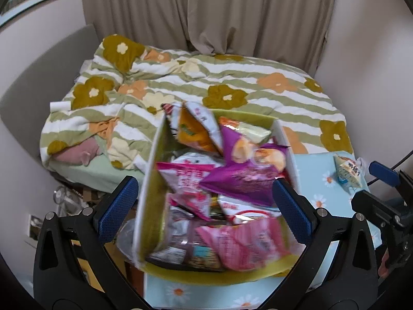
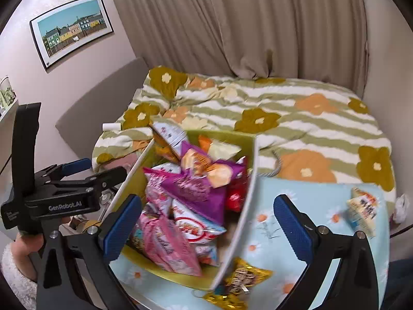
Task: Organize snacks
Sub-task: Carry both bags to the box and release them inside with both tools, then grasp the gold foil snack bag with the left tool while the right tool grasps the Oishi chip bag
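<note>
A white box with a green lining (image 1: 151, 180) (image 2: 245, 206) stands on the table, heaped with snack packets. A purple packet (image 1: 240, 178) (image 2: 196, 188) lies on top and a pink one (image 1: 242, 242) (image 2: 167, 248) at the near end. My left gripper (image 1: 205, 206) hangs open over the box, one pad on each side of it, holding nothing. My right gripper (image 2: 206, 227) is open too, straddling the box's right wall. A gold packet (image 2: 242, 279) lies on the table at the box's near right corner. A white and blue packet (image 1: 347, 171) (image 2: 361, 209) lies further right.
The table wears a light blue daisy cloth (image 1: 317, 170) (image 2: 322, 199). Behind it is a bed with a green striped floral quilt (image 1: 232, 77) (image 2: 296, 118), then beige curtains. A framed picture (image 2: 72, 31) hangs on the left wall. A hand in a fluffy sleeve (image 2: 18, 263) holds the left gripper.
</note>
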`<move>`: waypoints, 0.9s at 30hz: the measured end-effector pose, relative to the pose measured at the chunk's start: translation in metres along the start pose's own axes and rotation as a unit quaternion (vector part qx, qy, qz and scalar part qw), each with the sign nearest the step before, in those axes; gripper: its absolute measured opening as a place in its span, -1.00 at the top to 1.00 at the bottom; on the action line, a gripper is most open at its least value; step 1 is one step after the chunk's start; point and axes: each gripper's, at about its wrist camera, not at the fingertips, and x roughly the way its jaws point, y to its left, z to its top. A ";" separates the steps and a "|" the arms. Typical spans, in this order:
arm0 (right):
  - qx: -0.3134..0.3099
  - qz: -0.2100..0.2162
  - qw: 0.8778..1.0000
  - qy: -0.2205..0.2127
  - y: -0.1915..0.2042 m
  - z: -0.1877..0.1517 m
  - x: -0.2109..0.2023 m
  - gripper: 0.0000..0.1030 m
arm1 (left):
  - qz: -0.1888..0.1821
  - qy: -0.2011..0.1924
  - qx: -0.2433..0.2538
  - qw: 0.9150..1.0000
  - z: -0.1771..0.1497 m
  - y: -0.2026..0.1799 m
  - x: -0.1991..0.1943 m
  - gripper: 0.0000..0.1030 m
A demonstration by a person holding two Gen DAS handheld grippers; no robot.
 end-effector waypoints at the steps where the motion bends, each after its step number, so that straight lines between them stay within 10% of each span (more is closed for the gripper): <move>1: -0.002 0.002 1.000 -0.004 -0.005 0.000 -0.004 -0.98 | 0.001 -0.004 0.000 1.000 -0.001 -0.008 -0.003 -1.00; 15: -0.054 -0.045 0.997 -0.015 -0.144 -0.023 -0.060 -0.98 | 0.042 -0.029 -0.001 0.999 -0.060 -0.160 -0.010 -1.00; 27: -0.032 -0.042 0.997 0.062 -0.253 -0.067 -0.023 -0.98 | 0.099 0.078 0.073 0.989 -0.140 -0.247 0.060 -1.00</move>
